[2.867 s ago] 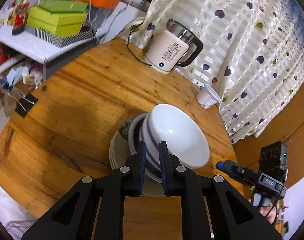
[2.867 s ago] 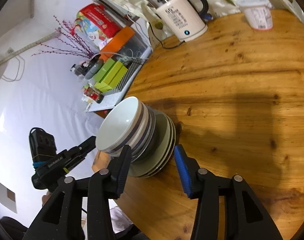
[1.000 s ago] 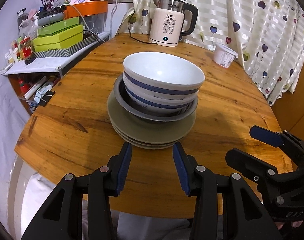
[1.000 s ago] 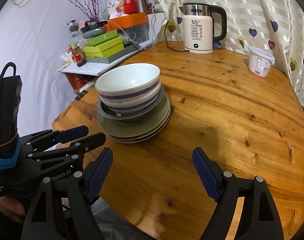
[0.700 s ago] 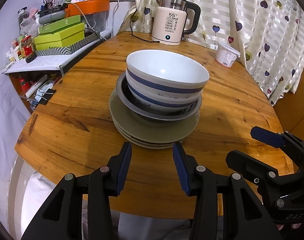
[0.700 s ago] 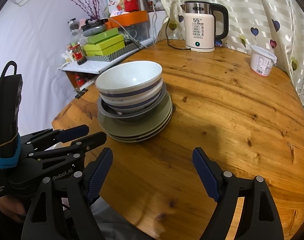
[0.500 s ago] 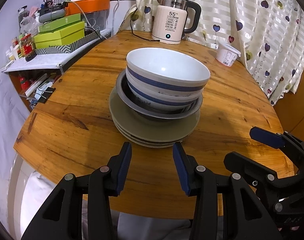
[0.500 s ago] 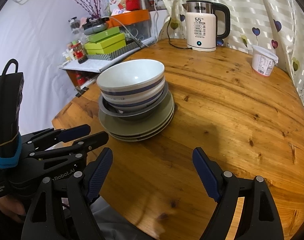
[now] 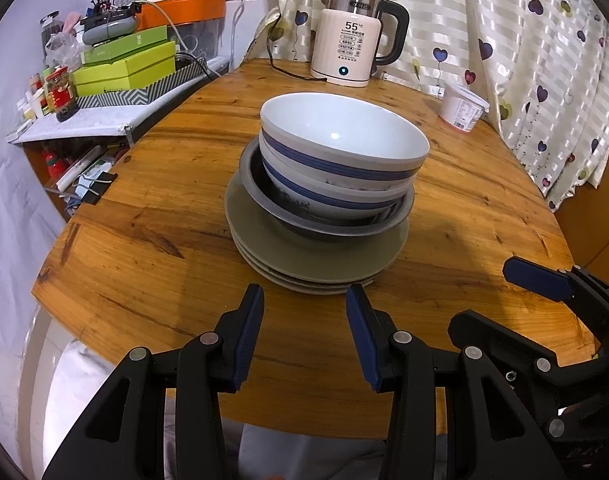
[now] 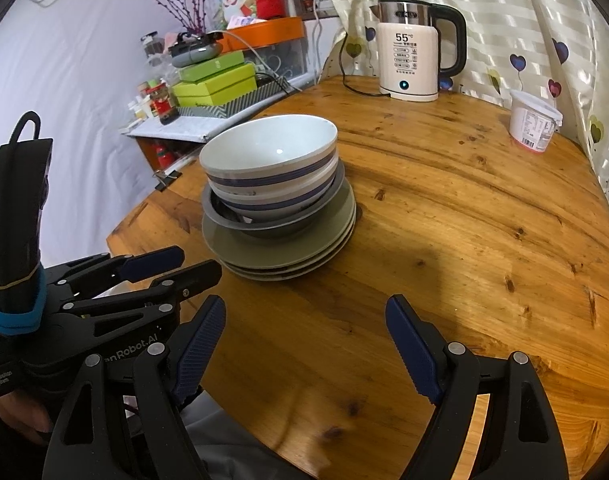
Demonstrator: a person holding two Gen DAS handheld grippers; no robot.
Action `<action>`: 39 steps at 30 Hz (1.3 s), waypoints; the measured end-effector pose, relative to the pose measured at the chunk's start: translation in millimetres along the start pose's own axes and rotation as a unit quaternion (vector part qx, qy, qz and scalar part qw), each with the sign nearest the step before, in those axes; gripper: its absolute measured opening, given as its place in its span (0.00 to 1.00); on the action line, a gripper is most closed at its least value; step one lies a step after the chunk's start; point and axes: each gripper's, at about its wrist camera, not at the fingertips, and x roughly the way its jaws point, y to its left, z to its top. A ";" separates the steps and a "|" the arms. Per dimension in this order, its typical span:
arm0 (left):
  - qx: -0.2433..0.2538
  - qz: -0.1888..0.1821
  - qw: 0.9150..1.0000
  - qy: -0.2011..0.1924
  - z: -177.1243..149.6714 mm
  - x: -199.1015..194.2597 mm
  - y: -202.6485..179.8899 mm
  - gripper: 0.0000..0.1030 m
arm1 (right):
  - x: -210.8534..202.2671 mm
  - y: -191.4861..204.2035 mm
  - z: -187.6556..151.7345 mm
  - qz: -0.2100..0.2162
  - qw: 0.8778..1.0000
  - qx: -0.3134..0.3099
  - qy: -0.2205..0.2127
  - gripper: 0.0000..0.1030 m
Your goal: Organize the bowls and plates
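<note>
The stack (image 9: pixel 324 200) sits mid-table (image 9: pixel 144 240): 2 blue-striped bowls (image 9: pixel 340 148) nested in a grey dish (image 9: pixel 324 220), on 3 plates (image 9: pixel 312 264). I judge stacking complete; next I would only check the pile for tilt. My left gripper (image 9: pixel 304 324) hangs short of the plates, fingers partly open, holding nothing. My right gripper (image 10: pixel 304 344) is wide open and empty, touching nothing.

Clutter round the wooden table (image 9: pixel 484 216)

Cream kettle (image 9: pixel 350 50) by the heart curtain (image 9: pixel 544 40); white tub (image 9: pixel 462 107) nearby; green boxes (image 9: pixel 124 66) aside.
</note>
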 end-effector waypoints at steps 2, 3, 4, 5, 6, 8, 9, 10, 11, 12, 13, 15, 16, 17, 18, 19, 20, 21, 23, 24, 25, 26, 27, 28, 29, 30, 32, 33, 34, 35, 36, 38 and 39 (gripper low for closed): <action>-0.001 -0.001 1.000 0.000 0.1 0.2 -0.1 0.43 | 0.0 0.4 -0.3 0.000 1.000 0.000 0.000 0.81; 0.000 0.000 1.000 0.000 0.0 0.0 -0.1 0.43 | 0.1 0.5 -0.3 0.000 1.000 0.000 0.000 0.81; 0.000 0.000 1.000 0.000 -0.3 0.2 -0.4 0.43 | 0.3 0.5 -0.3 0.000 1.000 0.000 0.000 0.81; 0.000 -0.001 1.000 0.001 -0.3 0.4 -1.2 0.43 | 0.0 0.3 -0.2 0.000 1.000 0.000 0.000 0.81; 0.000 -0.001 1.000 0.001 -0.4 0.3 -0.5 0.43 | 0.0 0.2 -0.2 -0.001 1.000 0.000 0.000 0.81; 0.000 0.000 1.000 0.000 -0.5 0.2 -0.6 0.43 | 0.4 0.4 -0.6 0.000 1.000 0.000 0.000 0.81; 0.000 0.001 1.000 0.000 -0.4 0.4 -1.0 0.43 | 0.6 0.9 -0.7 -0.001 1.000 0.000 0.000 0.81; 0.000 0.001 1.000 0.000 -1.1 0.4 -0.8 0.43 | 0.7 0.7 -0.6 -0.001 1.000 0.000 0.000 0.81; 0.000 0.001 1.000 0.000 -1.1 0.4 -0.9 0.43 | 0.4 0.2 -0.5 0.000 1.000 0.000 0.000 0.81; 0.000 0.001 1.000 0.000 -1.1 0.4 -0.9 0.43 | 0.4 0.2 -0.5 -0.001 1.000 0.000 0.000 0.81; 0.000 0.001 1.000 0.001 -1.4 0.3 -0.6 0.43 | 0.8 0.6 -0.5 -0.001 1.000 0.000 0.001 0.81; 0.000 0.001 1.000 0.000 -1.3 0.3 -0.6 0.43 | 0.4 0.2 -0.4 0.000 1.000 0.000 0.001 0.81; 0.000 0.000 1.000 0.001 -1.3 0.3 -0.6 0.43 | 0.9 0.5 -0.5 -0.001 1.000 0.001 0.002 0.81; 0.000 0.001 1.000 0.001 -1.3 0.3 -0.7 0.43 | 2.2 0.5 -1.7 -0.001 1.000 0.002 0.002 0.81; 0.000 0.001 1.000 0.001 -1.4 0.5 -1.1 0.43 | 2.7 0.6 -2.3 -0.001 1.000 0.002 0.003 0.81; 0.001 0.002 1.000 0.001 -1.8 0.6 -0.5 0.43 | 2.8 0.9 -2.9 -0.001 1.000 0.002 0.003 0.81; 0.001 0.001 1.000 0.001 -2.1 0.4 -0.6 0.43 | 2.8 0.7 -2.7 -0.001 1.000 0.002 0.003 0.81; 0.001 0.000 1.000 0.001 -2.2 0.8 -0.4 0.43 | 2.9 1.3 -3.4 -0.001 1.000 0.001 0.003 0.81; 0.001 0.001 1.000 0.001 -2.8 1.2 -0.2 0.43 | 2.9 0.7 -2.5 -0.001 1.000 0.002 0.003 0.81; 0.001 0.001 1.000 0.001 -2.7 1.2 -0.1 0.43 | 2.8 0.7 -2.4 -0.001 1.000 0.002 0.003 0.81; 0.001 0.004 1.000 0.002 -3.1 1.5 0.3 0.43 | 3.1 1.1 -3.1 -0.001 1.000 0.002 0.003 0.81; 0.001 0.005 1.000 0.002 -3.5 1.4 0.4 0.43 | 2.9 0.9 -2.4 -0.001 1.000 0.002 0.003 0.81; 0.001 0.004 1.000 0.002 -3.8 1.6 0.7 0.43 | 3.3 0.9 -2.7 0.000 1.000 0.002 0.004 0.81; 0.001 0.004 1.000 0.002 -3.8 1.8 0.6 0.43 | 3.3 1.6 -3.4 0.000 1.000 0.002 0.004 0.81; 0.001 0.004 1.000 0.002 -3.7 1.8 0.5 0.43 | 3.5 1.3 -3.1 0.000 1.000 0.002 0.004 0.81; 0.002 0.005 1.000 0.003 -3.7 1.8 0.5 0.43 | 3.6 1.3 -3.0 0.000 1.000 0.002 0.004 0.81; 0.001 0.002 1.000 0.004 -3.9 1.8 0.8 0.43 | 4.0 1.5 -3.9 0.000 1.000 0.003 0.005 0.81; 0.000 0.001 1.000 0.004 -3.6 2.1 0.7 0.43 | 4.0 2.0 -3.9 0.001 1.000 0.002 0.004 0.81; 0.000 0.000 1.000 0.004 -3.6 2.1 0.9 0.43 | 4.0 1.8 -3.4 0.000 1.000 0.002 0.004 0.81; 0.000 0.002 1.000 0.004 -3.5 2.2 0.7 0.43 | 3.9 1.4 -3.1 0.000 1.000 0.002 0.004 0.81; 0.001 0.002 1.000 0.004 -3.5 2.2 0.9 0.43 | 3.9 1.4 -3.1 0.000 1.000 0.002 0.004 0.81; 0.000 0.001 1.000 0.004 -3.5 2.0 1.3 0.43 | 3.9 1.5 -3.1 0.001 1.000 0.002 0.004 0.81; 0.000 0.001 1.000 0.005 -3.8 1.8 1.2 0.43 | 3.9 1.5 -3.1 0.000 1.000 0.002 0.004 0.81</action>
